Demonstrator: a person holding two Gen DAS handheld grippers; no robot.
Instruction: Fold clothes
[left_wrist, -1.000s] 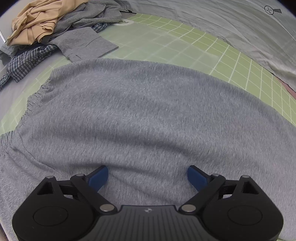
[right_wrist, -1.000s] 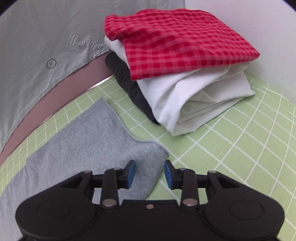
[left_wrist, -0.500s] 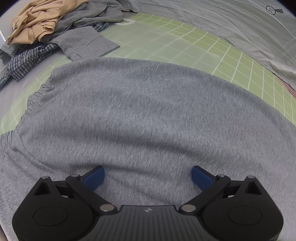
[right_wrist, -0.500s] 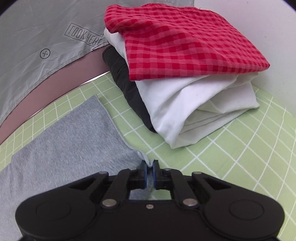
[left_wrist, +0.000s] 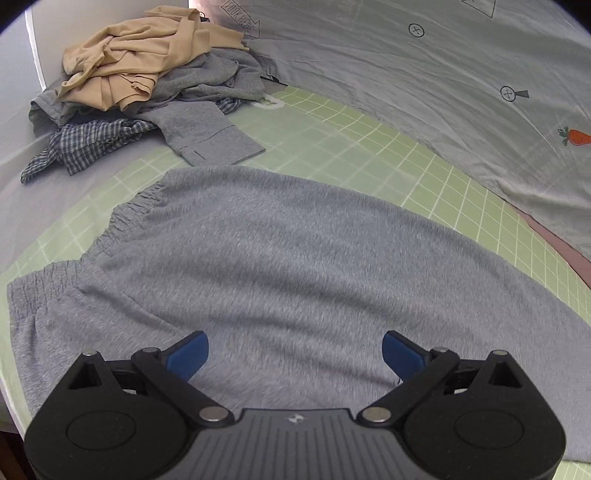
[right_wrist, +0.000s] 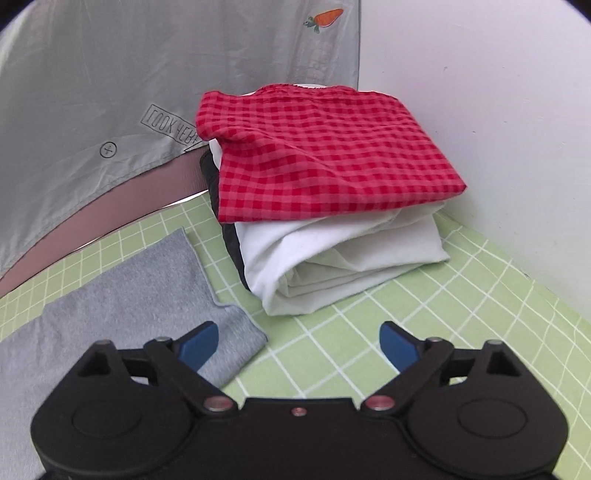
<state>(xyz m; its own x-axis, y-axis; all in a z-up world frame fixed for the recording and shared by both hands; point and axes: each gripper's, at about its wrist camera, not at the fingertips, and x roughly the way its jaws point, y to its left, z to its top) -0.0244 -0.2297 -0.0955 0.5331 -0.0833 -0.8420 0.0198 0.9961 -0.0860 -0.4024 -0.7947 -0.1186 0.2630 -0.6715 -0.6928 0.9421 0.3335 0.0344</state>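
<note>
- As grey shorts (left_wrist: 295, 273) lie flat on green grid mat (left_wrist: 369, 147), both tools hold nothing.
- L gripper (left_wrist: 295, 354): jaws wide, above cloth.
- R gripper (right_wrist: 299, 341): jaws opening, hem corner at 9 o'clock, unpinched.
- Knit looks soft, light, floppy; grab hem corner or elastic waistband (left_wrist: 125, 218), 10 o'clock.

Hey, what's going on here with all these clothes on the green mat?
A person with a gripper in each hand is folding laundry. Gray shorts lie flat on the green mat. The left gripper is open above them; the right gripper is opening, holding nothing, by their corner. A folded stack sits at one end of the mat, an unfolded pile at the other.
</note>
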